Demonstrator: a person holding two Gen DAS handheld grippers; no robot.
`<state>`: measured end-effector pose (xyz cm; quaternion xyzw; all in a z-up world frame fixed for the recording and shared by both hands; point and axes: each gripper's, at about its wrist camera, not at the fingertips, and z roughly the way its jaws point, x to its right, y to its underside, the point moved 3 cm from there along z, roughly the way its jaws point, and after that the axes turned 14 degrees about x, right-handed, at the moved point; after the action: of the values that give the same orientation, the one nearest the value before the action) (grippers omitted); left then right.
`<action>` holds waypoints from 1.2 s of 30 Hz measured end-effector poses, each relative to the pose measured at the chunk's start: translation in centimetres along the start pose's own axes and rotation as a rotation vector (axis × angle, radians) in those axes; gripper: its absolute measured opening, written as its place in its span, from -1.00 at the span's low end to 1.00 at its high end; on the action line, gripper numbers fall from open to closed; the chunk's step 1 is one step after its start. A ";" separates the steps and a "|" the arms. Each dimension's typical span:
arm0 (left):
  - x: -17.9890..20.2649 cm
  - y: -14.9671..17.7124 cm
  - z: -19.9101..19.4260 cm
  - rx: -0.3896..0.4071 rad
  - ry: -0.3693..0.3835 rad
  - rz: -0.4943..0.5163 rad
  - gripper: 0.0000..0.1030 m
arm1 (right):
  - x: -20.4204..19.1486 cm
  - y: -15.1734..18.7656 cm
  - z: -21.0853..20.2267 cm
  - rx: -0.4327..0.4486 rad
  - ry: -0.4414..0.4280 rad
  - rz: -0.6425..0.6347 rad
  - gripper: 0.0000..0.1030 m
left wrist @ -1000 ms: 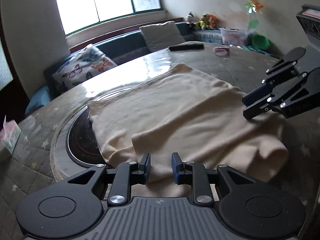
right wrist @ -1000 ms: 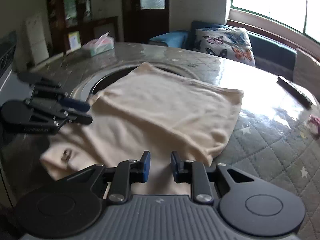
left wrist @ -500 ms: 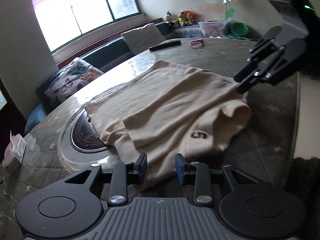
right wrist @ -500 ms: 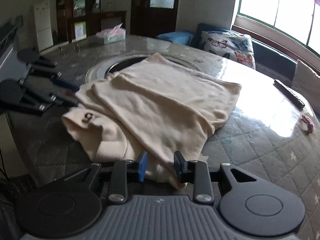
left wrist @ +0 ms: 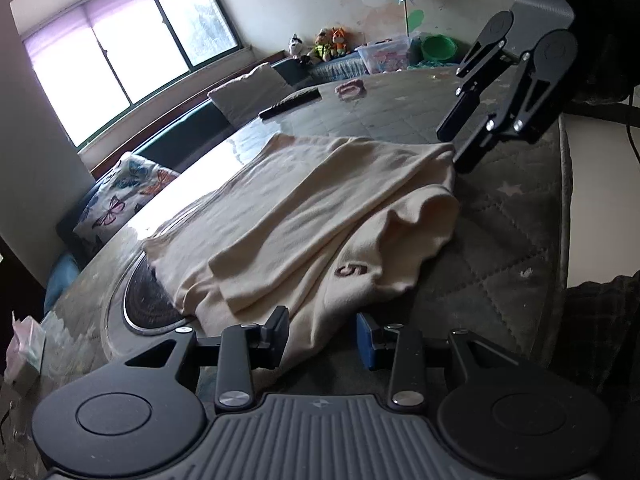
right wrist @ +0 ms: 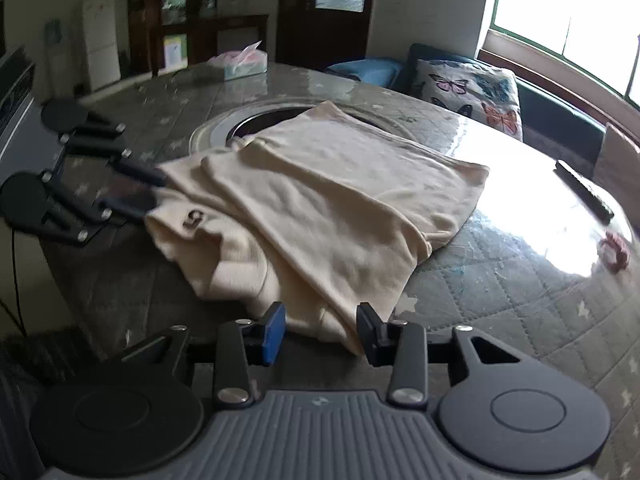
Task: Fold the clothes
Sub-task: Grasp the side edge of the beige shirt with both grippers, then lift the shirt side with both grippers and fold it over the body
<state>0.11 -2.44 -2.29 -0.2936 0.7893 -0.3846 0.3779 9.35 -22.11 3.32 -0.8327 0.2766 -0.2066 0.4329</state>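
Because both my left gripper (left wrist: 322,336) and my right gripper (right wrist: 320,330) are released around the near edge of the folded cream knitted sweater (left wrist: 320,216) on the round quilted table (left wrist: 500,216), I may pinch only one layer and drag the fold apart.

soft matt cream cloth garment (left wrist: 320,208) lies on glossy quilted table cover (right wrist: 500,292).

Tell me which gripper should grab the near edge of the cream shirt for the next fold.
Probably the right gripper: its open jaws straddle the shirt's near hem. The left gripper is open too, but the cloth reaches only its left finger.
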 end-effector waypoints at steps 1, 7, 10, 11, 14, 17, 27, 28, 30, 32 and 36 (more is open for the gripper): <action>0.1 -0.1 0.1 0.011 -0.001 0.004 -0.36 | -0.1 0.1 0.0 -0.003 -0.001 -0.012 -0.14; -1.7 -1.3 0.6 0.054 -0.018 -0.090 -0.79 | -1.1 0.3 0.1 0.002 -0.002 -0.109 0.10; -3.5 -2.2 1.2 0.060 -0.034 -0.180 -0.81 | -1.7 0.2 0.3 0.018 -0.022 -0.144 0.19; -4.2 -2.5 1.5 0.061 -0.040 -0.211 -0.81 | -1.9 0.2 0.4 0.022 -0.024 -0.157 0.19; -5.8 -3.2 2.5 0.062 -0.054 -0.282 -0.81 | -2.3 0.1 1.1 0.034 -0.016 -0.188 0.19; -6.8 -3.2 3.5 0.045 -0.051 -0.342 -0.81 | -2.4 0.0 1.8 0.051 -0.008 -0.189 0.10; -6.8 -1.7 3.1 0.016 -0.036 -0.360 -0.72 | 0.1 -1.2 2.9 0.064 0.013 0.000 -0.81; -6.6 -1.6 2.7 0.018 -0.038 -0.346 -0.71 | 0.3 -1.4 2.9 0.068 0.012 0.019 -0.85; -6.0 -1.3 1.9 0.023 -0.041 -0.312 -0.69 | 0.8 -1.7 2.9 0.077 0.012 0.060 -0.87; -5.4 -1.1 1.2 0.021 -0.053 -0.270 -0.55 | 1.3 -2.1 2.9 0.084 0.012 0.099 -0.88; -4.2 -0.6 -0.2 0.037 -0.073 -0.191 -0.24 | 2.0 -2.9 2.7 0.112 0.015 0.145 -0.89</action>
<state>2.35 0.47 -0.21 -0.3742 0.7361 -0.4226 0.3734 13.27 -20.36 4.49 -0.7835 0.3272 -0.1961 0.4905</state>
